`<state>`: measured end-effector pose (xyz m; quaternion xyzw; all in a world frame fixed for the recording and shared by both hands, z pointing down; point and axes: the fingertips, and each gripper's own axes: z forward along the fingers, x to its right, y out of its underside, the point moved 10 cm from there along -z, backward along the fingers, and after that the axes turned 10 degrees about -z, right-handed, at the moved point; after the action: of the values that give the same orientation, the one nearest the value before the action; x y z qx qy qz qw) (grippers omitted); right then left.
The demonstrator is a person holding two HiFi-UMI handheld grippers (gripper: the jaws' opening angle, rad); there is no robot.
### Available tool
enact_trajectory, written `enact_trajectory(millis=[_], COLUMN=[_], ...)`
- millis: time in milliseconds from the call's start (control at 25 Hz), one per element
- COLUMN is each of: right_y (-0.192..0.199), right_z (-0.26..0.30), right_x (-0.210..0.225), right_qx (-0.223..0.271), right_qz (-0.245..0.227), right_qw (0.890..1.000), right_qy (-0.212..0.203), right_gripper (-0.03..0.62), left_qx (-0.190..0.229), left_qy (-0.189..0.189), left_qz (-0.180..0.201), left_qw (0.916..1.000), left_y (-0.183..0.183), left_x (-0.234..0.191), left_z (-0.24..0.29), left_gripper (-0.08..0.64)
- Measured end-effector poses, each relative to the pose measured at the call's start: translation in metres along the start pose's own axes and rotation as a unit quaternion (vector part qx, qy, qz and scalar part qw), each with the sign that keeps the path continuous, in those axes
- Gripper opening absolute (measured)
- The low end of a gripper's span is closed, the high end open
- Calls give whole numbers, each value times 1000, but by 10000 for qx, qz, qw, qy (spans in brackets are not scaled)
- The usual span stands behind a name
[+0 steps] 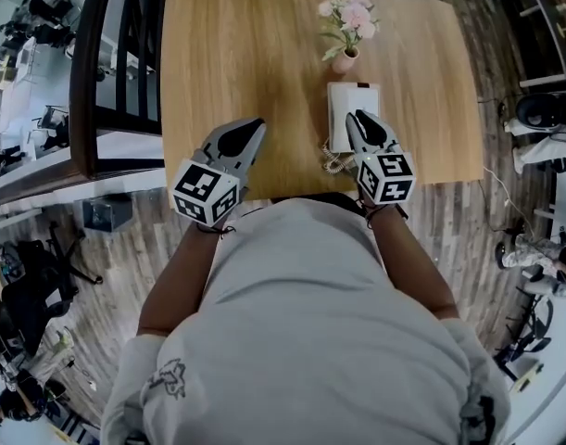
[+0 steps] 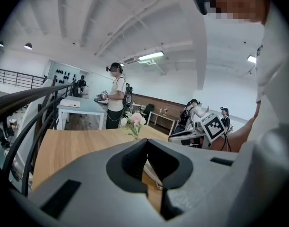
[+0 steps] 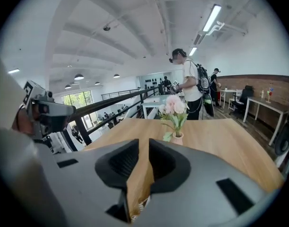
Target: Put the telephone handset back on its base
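A white telephone (image 1: 343,109) lies on the wooden table (image 1: 245,54) in front of the vase, with its coiled cord (image 1: 335,163) at the near edge. My right gripper (image 1: 364,121) hangs over the phone's right part and hides it, so whether the handset lies on its base cannot be told. In the right gripper view its jaws (image 3: 144,143) stand a narrow slit apart with only table and a bit of cord (image 3: 142,203) seen through them. My left gripper (image 1: 248,130) hovers to the left of the phone, tips together (image 2: 146,143), holding nothing.
A small vase of pink flowers (image 1: 347,26) stands just behind the phone. A dark railing (image 1: 97,72) runs along the table's left side. My body is close against the table's near edge. Other people (image 2: 117,96) stand further back in the room.
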<state>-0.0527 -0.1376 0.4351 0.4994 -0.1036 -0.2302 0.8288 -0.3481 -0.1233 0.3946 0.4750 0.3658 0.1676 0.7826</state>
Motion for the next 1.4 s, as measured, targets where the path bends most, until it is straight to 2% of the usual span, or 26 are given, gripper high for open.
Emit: enact_trajectory(millis=[160,480,960,1040,1200,1400], right_y=[-16,-24,-21,-16,-4,10], right_z=[-18,-37,-76,-87,-110,-152], right_x=[-4,4,32,37,49,66], right_qx=[268,294,439,500,758,954], right_qz=[-370,-436,-461,-450,-340,-387], right_qw=[9989,9982,9963,9952,9881,9814], right_qy=[-127,-303,-582,-714,-1293,-1618], right_gripper=[25,6,6,6,6,6], left_qx=[142,383,399,394,403,423], left_qy=[-11,31,85,59,5,-133], left_qz=[222,270,235,237,273,341], left_qw=[9997,9989,9989,9989,9988,9984], left_y=[-10,-23,-15,-11,-2,13], left_x=[8,27,78,92,126,172], left_z=[-10,-23,-6,-1,7,17], left_gripper=[6,6,6,6,6,6])
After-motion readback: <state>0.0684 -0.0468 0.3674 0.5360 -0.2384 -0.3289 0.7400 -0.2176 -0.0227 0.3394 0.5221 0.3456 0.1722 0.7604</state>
